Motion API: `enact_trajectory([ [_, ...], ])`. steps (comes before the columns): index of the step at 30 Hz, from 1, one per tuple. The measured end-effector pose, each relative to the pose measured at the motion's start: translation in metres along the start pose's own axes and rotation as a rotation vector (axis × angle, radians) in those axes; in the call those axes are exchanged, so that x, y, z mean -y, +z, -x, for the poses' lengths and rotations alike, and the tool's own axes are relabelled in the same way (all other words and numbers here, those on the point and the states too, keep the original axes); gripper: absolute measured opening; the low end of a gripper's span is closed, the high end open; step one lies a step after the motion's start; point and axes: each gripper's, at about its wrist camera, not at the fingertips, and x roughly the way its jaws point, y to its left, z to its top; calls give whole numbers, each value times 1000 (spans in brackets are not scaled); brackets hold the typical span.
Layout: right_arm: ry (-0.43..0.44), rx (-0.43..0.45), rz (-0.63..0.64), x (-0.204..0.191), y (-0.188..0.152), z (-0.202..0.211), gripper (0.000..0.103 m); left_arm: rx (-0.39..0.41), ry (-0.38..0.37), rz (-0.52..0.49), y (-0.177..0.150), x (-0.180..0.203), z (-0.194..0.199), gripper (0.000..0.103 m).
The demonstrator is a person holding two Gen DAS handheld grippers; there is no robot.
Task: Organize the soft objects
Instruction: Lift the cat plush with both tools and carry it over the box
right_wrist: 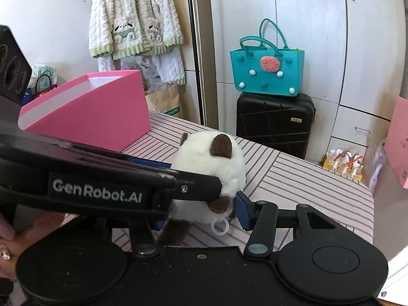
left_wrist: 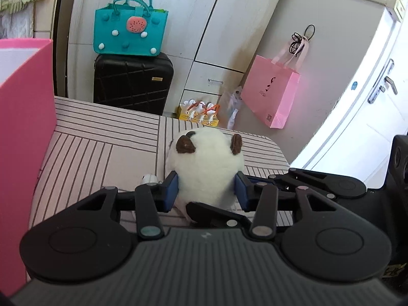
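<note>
A round white plush toy (left_wrist: 204,168) with brown ears sits on the striped table top (left_wrist: 102,137). My left gripper (left_wrist: 207,188) is shut on its lower body, a blue pad pressed into each side. In the right wrist view the same plush toy (right_wrist: 211,163) lies between my right gripper's fingers (right_wrist: 201,211). The right pad (right_wrist: 242,209) touches the plush. The left gripper's arm crosses in front and hides the right gripper's left finger. A white plastic ring (right_wrist: 219,227) hangs from the toy's underside.
An open pink box (right_wrist: 97,112) stands on the table's left, close to the toy; it also shows in the left wrist view (left_wrist: 23,117). Beyond the table are a black suitcase (left_wrist: 132,81), a teal bag (left_wrist: 130,33), a pink paper bag (left_wrist: 272,91) and a white door.
</note>
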Motion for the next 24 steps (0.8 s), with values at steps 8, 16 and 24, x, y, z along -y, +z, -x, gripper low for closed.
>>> enact_trajectory([
  [8, -15, -51, -90, -16, -5, 21, 57, -47, -8, -34, -7, 10, 21, 45],
  [16, -44, -62, -88, -41, -15, 51, 58, -70, -54, -30, -22, 17, 51, 45],
  [24, -41, -59, -91, -64, -22, 82, 60, -109, -103, -19, -29, 19, 84, 45],
])
